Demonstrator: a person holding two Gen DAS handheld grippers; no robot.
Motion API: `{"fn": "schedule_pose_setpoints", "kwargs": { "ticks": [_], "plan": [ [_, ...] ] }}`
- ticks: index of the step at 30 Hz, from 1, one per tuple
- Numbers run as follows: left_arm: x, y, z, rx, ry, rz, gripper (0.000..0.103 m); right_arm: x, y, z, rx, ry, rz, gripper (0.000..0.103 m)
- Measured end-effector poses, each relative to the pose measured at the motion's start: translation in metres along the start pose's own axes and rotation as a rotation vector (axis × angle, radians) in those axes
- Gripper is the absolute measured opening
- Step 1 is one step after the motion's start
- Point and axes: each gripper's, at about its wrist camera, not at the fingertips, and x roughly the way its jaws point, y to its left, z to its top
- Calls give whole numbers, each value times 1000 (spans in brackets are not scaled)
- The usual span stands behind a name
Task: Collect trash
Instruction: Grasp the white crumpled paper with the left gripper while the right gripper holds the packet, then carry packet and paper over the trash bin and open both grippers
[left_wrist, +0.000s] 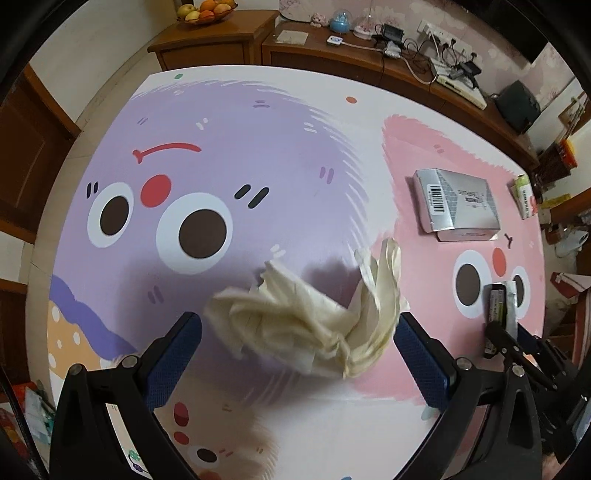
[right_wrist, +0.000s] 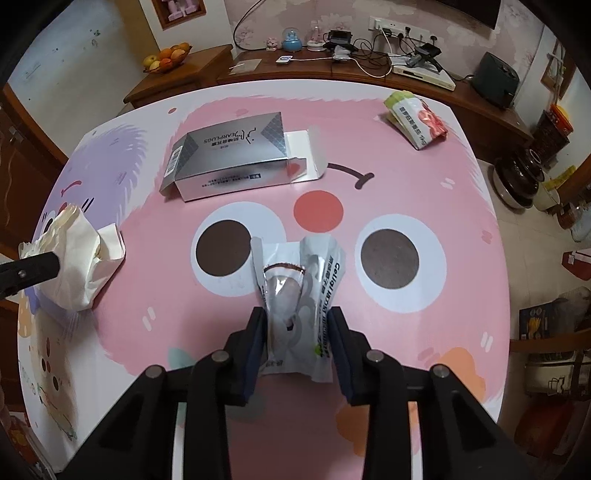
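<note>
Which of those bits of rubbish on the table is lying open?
The silver earplug box: its end flap hangs open on the table. The crumpled tissue and the two wrappers have no flap.

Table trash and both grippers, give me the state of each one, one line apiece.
Silver earplug box: lying flat, end flap open.
Crumpled tissue: loose on the table between open fingers.
Silver wrapper: torn open, pinched.
Green snack packet: lying untouched near the far edge.
Left gripper: open around the tissue.
Right gripper: shut on the wrapper.
</note>
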Motion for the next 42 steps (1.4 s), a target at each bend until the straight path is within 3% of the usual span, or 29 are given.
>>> {"fn": "schedule_pose_setpoints", "kwargs": {
  "ticks": [5, 9, 10, 12, 20, 29, 37, 42],
  "plan": [
    [16, -6, 10, 6, 26, 29, 100, 1, 3, 2, -19, -6, 6, 27],
    [26, -8, 12, -4, 55, 4, 75, 0, 2, 1, -19, -10, 27, 21],
    [25, -6, 12, -10, 51, -5, 73, 0, 3, 2, -18, -10, 32, 18],
    [21, -6, 10, -10, 20, -4, 60, -1, 3, 1, -13, -13, 44, 16],
    [1, -11, -11, 24, -43, 0, 57, -10, 4, -10, 13, -23, 87, 14],
    [-48, -19, -53, 97, -113, -26, 56, -38, 15, -34, 52, -55, 116, 13],
    [-103, -1, -116, 188, -173, -51, 56, -83, 36, -70, 87, -107, 130, 13],
    [-134, 23, -168, 223, -194, -96, 57, -117, 60, -109, 121, -142, 139, 13]
  ]
}}
